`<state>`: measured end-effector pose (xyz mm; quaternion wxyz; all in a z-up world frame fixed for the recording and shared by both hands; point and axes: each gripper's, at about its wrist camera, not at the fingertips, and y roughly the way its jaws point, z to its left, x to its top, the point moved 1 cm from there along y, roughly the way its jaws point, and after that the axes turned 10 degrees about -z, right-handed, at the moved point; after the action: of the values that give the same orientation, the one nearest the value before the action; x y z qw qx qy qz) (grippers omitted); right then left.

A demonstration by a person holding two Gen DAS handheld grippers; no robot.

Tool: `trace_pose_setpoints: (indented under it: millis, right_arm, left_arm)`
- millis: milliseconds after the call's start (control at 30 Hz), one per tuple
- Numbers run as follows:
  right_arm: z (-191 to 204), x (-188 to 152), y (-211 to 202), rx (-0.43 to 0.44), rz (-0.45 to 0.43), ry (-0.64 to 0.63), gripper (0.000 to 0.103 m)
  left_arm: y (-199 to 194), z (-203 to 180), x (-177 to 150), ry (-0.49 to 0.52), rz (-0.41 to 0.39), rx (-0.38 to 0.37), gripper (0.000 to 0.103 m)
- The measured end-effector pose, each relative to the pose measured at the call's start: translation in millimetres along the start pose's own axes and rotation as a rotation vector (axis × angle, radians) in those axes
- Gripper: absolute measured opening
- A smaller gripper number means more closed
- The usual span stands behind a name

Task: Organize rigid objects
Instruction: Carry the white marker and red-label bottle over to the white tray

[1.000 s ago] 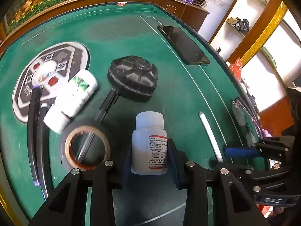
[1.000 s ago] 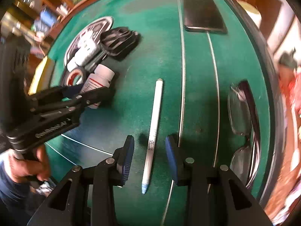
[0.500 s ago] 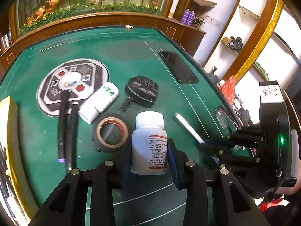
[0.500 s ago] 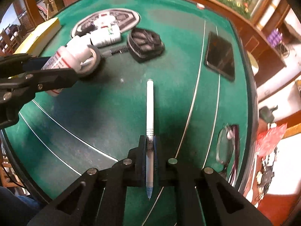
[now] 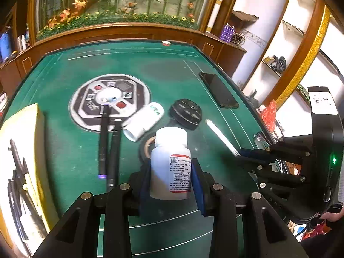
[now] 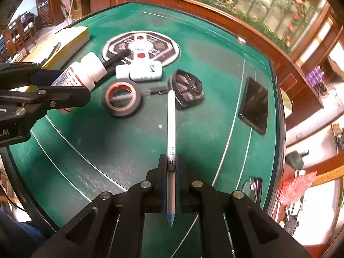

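The left gripper (image 5: 171, 179) pinches a white pill bottle (image 5: 171, 167) across its belly, the blue pads pressed on either side of the red-edged label, and the bottle stands upright between them with its cap at twelve o'clock in the left wrist view, clear of the green table (image 5: 150, 68). The right gripper (image 6: 171, 172) is pressed together on a white pen (image 6: 171, 129), gripping it near the tip end; the long axis runs straight along the fingers, the blunt end pointing to twelve o'clock in the right wrist view and the fine tip to six, behind the pads. Both things appear to be lifted off the felt, so the step in hand looks like carrying them to a place for sorting, probably the yellow tray (image 5: 23, 142) at nine o'clock of the left view, where other slim tools already lie. To do this well, keep the bottle level so it does not swing in the pads, and hold the pen firmly, since most of its length sticks out ahead and could pivot. Bring the two grippers along apart from each other, as they are near now. Beyond them lie a roll of tape (image 6: 121, 99), a second white bottle (image 6: 139, 71) on its side, a black round lid (image 6: 187, 90) and two dark pens (image 5: 108, 148); a phone (image 6: 255, 105) rests at two o'clock.
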<state>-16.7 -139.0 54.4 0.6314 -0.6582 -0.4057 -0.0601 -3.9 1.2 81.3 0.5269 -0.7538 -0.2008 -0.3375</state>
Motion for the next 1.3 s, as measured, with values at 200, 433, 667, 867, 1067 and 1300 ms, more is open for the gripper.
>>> trace_pose_setpoints:
  millis: [200,433,667,867,1067,1300]
  right_arm:
    - [21,14,-8,0.001,-0.045,-0.075,0.007]
    - [48,30,-16,-0.001,-0.105,-0.162,0.007]
    - [75,46,-22,0.011,-0.149,-0.236,0.007]
    - [100,60,-26,0.030,-0.192,-0.301,0.007]
    - [130,78,-28,0.058,-0.232,-0.356,0.007]
    - [170,102,-22,0.178,-0.219,-0.354,0.007]
  left_arm:
    - [-17,16,1,-0.024,-0.035,0.034,0.037]
    - [-37,38,-1,-0.057,-0.077,0.076,0.037]
    - [-57,64,-6,-0.096,-0.107,0.122,0.038]
    - [-75,87,-12,-0.127,-0.129,0.168,0.038]
    - [-90,111,-19,-0.158,-0.137,0.216,0.038]
    - [-105,148,-31,-0.221,-0.136,0.268,0.038]
